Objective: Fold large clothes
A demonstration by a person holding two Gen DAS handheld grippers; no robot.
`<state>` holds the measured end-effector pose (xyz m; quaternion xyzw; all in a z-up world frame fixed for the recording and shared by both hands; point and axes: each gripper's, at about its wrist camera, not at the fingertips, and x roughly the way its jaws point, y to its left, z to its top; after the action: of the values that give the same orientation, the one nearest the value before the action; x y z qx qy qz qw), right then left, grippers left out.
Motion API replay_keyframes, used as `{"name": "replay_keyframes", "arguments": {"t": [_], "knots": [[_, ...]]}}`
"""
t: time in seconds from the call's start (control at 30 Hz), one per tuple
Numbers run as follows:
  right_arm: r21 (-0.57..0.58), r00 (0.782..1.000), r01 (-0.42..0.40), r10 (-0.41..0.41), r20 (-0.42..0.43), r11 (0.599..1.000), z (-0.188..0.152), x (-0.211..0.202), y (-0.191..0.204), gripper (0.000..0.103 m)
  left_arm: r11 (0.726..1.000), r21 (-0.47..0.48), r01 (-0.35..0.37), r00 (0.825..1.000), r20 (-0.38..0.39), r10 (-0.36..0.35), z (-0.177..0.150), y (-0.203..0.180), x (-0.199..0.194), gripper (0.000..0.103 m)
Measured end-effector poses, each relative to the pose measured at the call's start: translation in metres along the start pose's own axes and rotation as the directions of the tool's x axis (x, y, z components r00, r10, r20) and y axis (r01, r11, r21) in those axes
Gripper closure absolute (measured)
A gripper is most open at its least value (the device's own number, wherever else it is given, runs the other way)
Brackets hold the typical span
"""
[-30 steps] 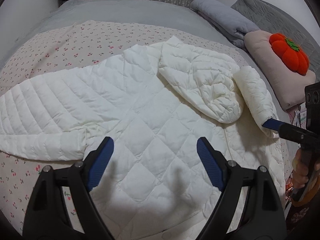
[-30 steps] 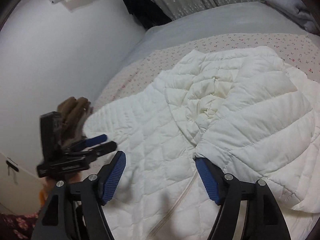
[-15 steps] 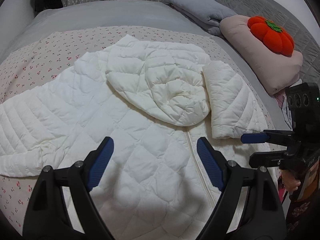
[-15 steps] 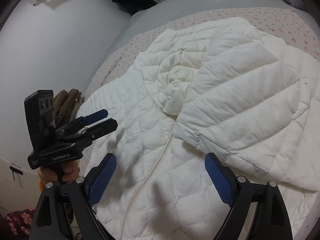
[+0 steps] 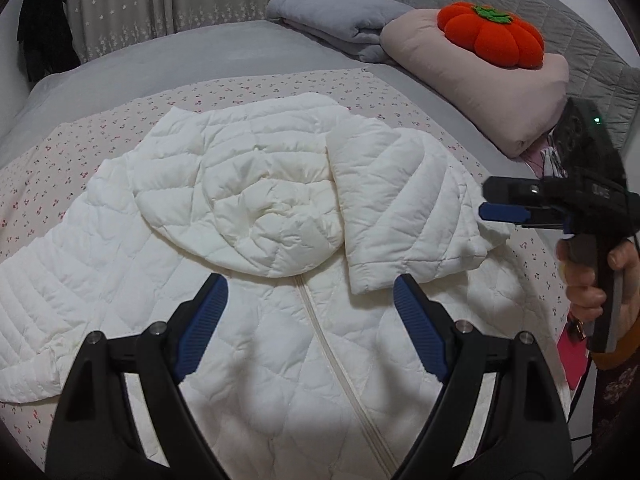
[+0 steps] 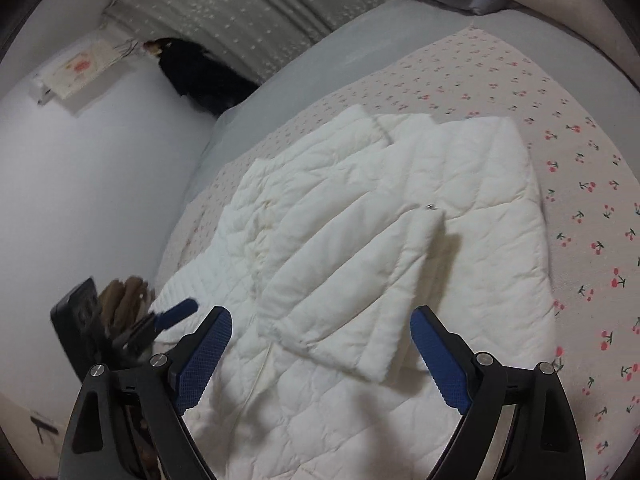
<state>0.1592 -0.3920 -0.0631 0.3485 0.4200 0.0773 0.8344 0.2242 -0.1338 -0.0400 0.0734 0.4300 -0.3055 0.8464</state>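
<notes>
A white quilted jacket point(image 5: 280, 360) lies front-up on the bed, its zipper point(image 5: 320, 340) running toward me. The hood point(image 5: 248, 208) is turned down onto the chest. One sleeve point(image 5: 400, 208) lies folded across the body beside the hood; the other stretches out to the left. My left gripper point(image 5: 308, 284) hovers open over the zipper below the hood, holding nothing. My right gripper point(image 5: 486, 200), held by a hand, stands open just off the jacket's right edge. In the right wrist view my right gripper point(image 6: 320, 314) is open above the folded sleeve point(image 6: 352, 280), apart from it, with the left gripper point(image 6: 160, 320) at lower left.
The jacket rests on a cherry-print sheet point(image 6: 580, 200) over a grey bed. A pink cushion point(image 5: 480, 92) with an orange pumpkin plush point(image 5: 492, 38) and a folded grey blanket point(image 5: 340, 16) sit at the head. A white wall point(image 6: 80, 200) borders the far side.
My left gripper slid right across the jacket, from over its left half to over the zipper. The right gripper's jaws spread wider, and it swung right so the folded sleeve now lies between its fingers.
</notes>
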Motion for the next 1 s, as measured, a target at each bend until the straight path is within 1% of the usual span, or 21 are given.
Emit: {"name": "replay_keyframes", "arguments": {"t": [0.03, 0.07, 0.13, 0.17, 0.2, 0.27, 0.3, 0.33, 0.37, 0.4, 0.47, 0.5, 0.57, 0.63, 0.67, 0.7, 0.77, 0.83, 0.9, 0.93, 1.0], "knots": [[0.036, 1.0, -0.003, 0.003, -0.007, 0.999, 0.004, 0.009, -0.007, 0.012, 1.0, -0.014, 0.013, 1.0, 0.002, -0.013, -0.001, 0.002, -0.001, 0.018], [0.073, 1.0, -0.022, 0.023, -0.016, 0.997, 0.009, 0.017, -0.012, 0.014, 0.999, -0.027, 0.022, 1.0, 0.005, -0.022, -0.001, 0.005, -0.002, 0.018], [0.151, 0.996, -0.086, 0.09, -0.022, 0.985, 0.018, 0.031, -0.014, 0.018, 0.999, -0.047, 0.026, 1.0, 0.011, -0.025, -0.002, 0.013, -0.005, 0.018], [0.186, 0.989, -0.139, 0.144, -0.014, 0.973, 0.024, 0.037, -0.011, 0.019, 0.998, -0.054, 0.022, 1.0, 0.015, -0.021, -0.003, 0.017, -0.008, 0.018], [0.205, 0.978, -0.202, 0.207, -0.002, 0.958, 0.03, 0.041, 0.0, 0.019, 0.998, -0.059, 0.019, 1.0, 0.021, -0.018, -0.003, 0.022, -0.01, 0.018], [0.173, 0.953, -0.297, 0.302, -0.006, 0.939, 0.042, 0.047, 0.034, 0.019, 0.997, -0.074, 0.012, 1.0, 0.03, -0.009, -0.004, 0.031, -0.014, 0.018], [0.131, 0.939, -0.337, 0.343, -0.029, 0.932, 0.046, 0.049, 0.06, 0.019, 0.997, -0.082, 0.009, 0.999, 0.033, -0.006, -0.005, 0.035, -0.016, 0.018], [0.081, 0.927, -0.365, 0.37, -0.056, 0.927, 0.049, 0.05, 0.086, 0.019, 0.996, -0.09, 0.006, 0.999, 0.035, -0.003, -0.005, 0.04, -0.018, 0.018], [0.038, 0.921, -0.38, 0.382, -0.077, 0.924, 0.05, 0.049, 0.106, 0.019, 0.995, -0.096, 0.004, 0.999, 0.037, 0.0, -0.006, 0.043, -0.02, 0.018], [-0.018, 0.915, -0.394, 0.391, -0.099, 0.919, 0.05, 0.047, 0.13, 0.019, 0.995, -0.103, 0.001, 0.999, 0.039, 0.003, -0.008, 0.047, -0.022, 0.018], [-0.093, 0.906, -0.416, 0.404, -0.123, 0.905, 0.049, 0.042, 0.161, 0.019, 0.994, -0.112, 0.0, 0.999, 0.043, 0.005, -0.011, 0.054, -0.026, 0.018], [-0.112, 0.902, -0.425, 0.41, -0.134, 0.898, 0.049, 0.04, 0.173, 0.019, 0.993, -0.115, 0.003, 0.999, 0.046, 0.003, -0.013, 0.057, -0.027, 0.018], [-0.123, 0.901, -0.427, 0.409, -0.145, 0.896, 0.048, 0.037, 0.183, 0.019, 0.993, -0.118, 0.02, 0.998, 0.053, -0.013, -0.015, 0.062, -0.029, 0.018], [-0.119, 0.9, -0.428, 0.41, -0.147, 0.896, 0.051, 0.033, 0.184, 0.019, 0.993, -0.114, 0.042, 0.998, 0.061, -0.035, -0.017, 0.063, -0.028, 0.018], [-0.109, 0.901, -0.425, 0.408, -0.149, 0.899, 0.052, 0.028, 0.18, 0.019, 0.992, -0.109, 0.067, 0.996, 0.071, -0.06, -0.017, 0.062, -0.028, 0.018], [-0.098, 0.908, -0.408, 0.392, -0.15, 0.908, 0.054, 0.03, 0.179, 0.019, 0.99, -0.107, 0.093, 0.993, 0.083, -0.084, -0.017, 0.062, -0.029, 0.018], [-0.059, 0.93, -0.349, 0.337, -0.149, 0.935, 0.057, 0.038, 0.176, 0.019, 0.982, -0.115, 0.152, 0.984, 0.112, -0.139, -0.016, 0.057, -0.03, 0.018], [-0.032, 0.933, -0.329, 0.32, -0.165, 0.944, 0.056, 0.05, 0.172, 0.019, 0.965, -0.131, 0.229, 0.967, 0.142, -0.21, -0.016, 0.049, -0.027, 0.018], [-0.016, 0.931, -0.327, 0.319, -0.175, 0.945, 0.055, 0.058, 0.171, 0.019, 0.947, -0.141, 0.29, 0.952, 0.145, -0.27, -0.017, 0.04, -0.019, 0.018], [-0.013, 0.931, -0.328, 0.32, -0.177, 0.945, 0.054, 0.06, 0.171, 0.019, 0.942, -0.141, 0.303, 0.949, 0.135, -0.285, -0.018, 0.035, -0.013, 0.018], [-0.008, 0.93, -0.327, 0.32, -0.18, 0.945, 0.053, 0.061, 0.17, 0.019, 0.945, -0.136, 0.296, 0.953, 0.114, -0.282, -0.02, 0.025, -0.001, 0.018]]}}
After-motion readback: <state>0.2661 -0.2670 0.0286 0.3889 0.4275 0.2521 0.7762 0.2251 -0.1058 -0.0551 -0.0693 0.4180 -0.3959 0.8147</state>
